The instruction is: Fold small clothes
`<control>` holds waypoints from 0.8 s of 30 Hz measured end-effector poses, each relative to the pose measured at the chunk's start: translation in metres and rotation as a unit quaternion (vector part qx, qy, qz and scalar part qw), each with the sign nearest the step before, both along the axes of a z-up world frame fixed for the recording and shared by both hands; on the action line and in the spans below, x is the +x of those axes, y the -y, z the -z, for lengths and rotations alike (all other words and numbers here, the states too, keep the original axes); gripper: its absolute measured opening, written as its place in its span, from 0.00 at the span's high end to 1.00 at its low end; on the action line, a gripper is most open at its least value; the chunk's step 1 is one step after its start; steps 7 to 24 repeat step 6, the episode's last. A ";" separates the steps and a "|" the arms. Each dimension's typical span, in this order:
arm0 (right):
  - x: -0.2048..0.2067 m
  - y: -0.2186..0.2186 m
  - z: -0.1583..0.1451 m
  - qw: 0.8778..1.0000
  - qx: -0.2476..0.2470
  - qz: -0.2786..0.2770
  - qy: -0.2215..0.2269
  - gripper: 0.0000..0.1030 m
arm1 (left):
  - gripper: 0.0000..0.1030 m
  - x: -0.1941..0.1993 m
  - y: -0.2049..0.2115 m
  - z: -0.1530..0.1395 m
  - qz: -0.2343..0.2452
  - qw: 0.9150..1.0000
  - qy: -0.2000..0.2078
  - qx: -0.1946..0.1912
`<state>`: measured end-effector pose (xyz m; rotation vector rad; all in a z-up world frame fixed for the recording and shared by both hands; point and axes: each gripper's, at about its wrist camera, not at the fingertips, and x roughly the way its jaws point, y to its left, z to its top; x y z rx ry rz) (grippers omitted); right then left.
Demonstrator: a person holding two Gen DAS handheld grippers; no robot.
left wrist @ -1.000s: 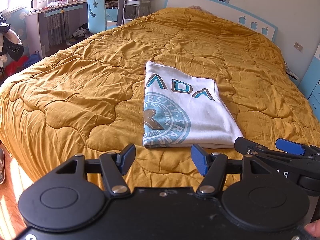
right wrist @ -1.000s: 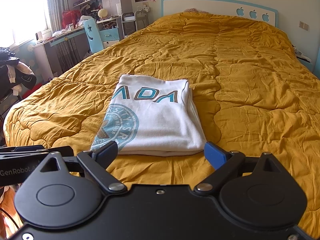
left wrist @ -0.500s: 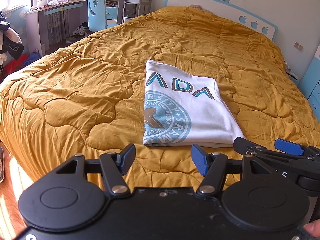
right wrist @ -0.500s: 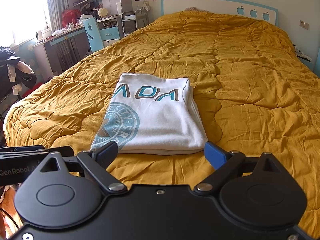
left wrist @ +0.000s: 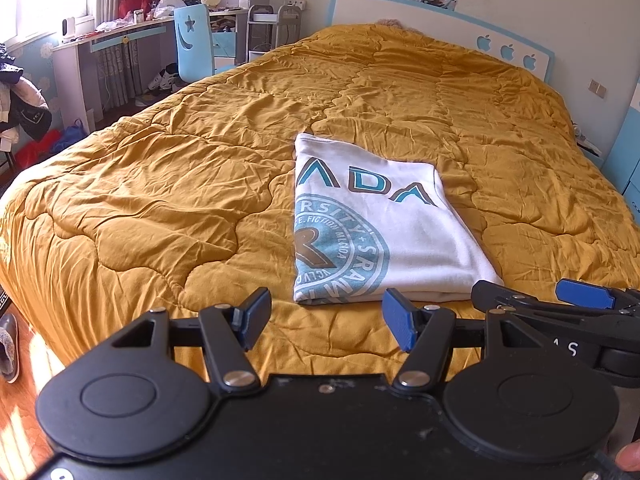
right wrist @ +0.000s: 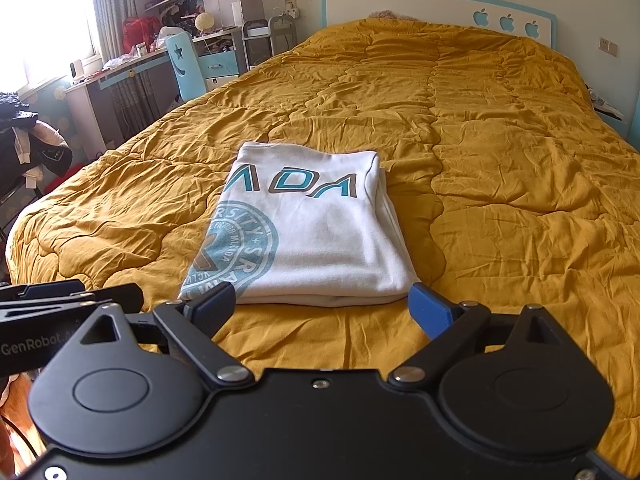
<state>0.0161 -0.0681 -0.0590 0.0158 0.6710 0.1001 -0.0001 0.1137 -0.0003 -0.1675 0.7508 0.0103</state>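
A white T-shirt [left wrist: 384,224] [right wrist: 312,232] with teal lettering and a round teal print lies folded into a neat rectangle on the mustard quilt. My left gripper [left wrist: 326,322] hovers open just short of the shirt's near edge, with nothing between its blue pads. My right gripper [right wrist: 324,312] is also open and empty, its pads standing on either side of the near edge without touching it. The right gripper [left wrist: 560,300] shows at the right of the left wrist view. In the right wrist view, the left gripper's black body [right wrist: 60,300] pokes in from the left.
The mustard quilt [left wrist: 160,200] covers the whole bed up to a white and blue headboard [left wrist: 440,28]. A desk [left wrist: 112,40], a blue chair [left wrist: 192,40] and shelves stand at the far left. Dark clothes [right wrist: 24,140] hang at the left edge. Wooden floor [left wrist: 24,392] lies below left.
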 end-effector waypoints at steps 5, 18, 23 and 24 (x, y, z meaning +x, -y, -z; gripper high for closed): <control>-0.001 0.000 0.001 1.000 0.000 0.000 0.000 0.07 | 0.36 0.001 0.000 0.001 0.001 1.000 -0.008 -0.001; -0.001 0.000 0.001 1.000 0.000 -0.001 0.000 0.07 | 0.36 0.002 -0.001 0.001 0.002 1.000 -0.011 -0.002; -0.001 0.000 0.001 1.000 0.000 -0.001 0.000 0.07 | 0.36 0.002 -0.001 0.001 0.002 1.000 -0.011 -0.002; -0.001 0.000 0.001 1.000 0.000 -0.001 0.000 0.07 | 0.36 0.002 -0.001 0.001 0.002 1.000 -0.011 -0.002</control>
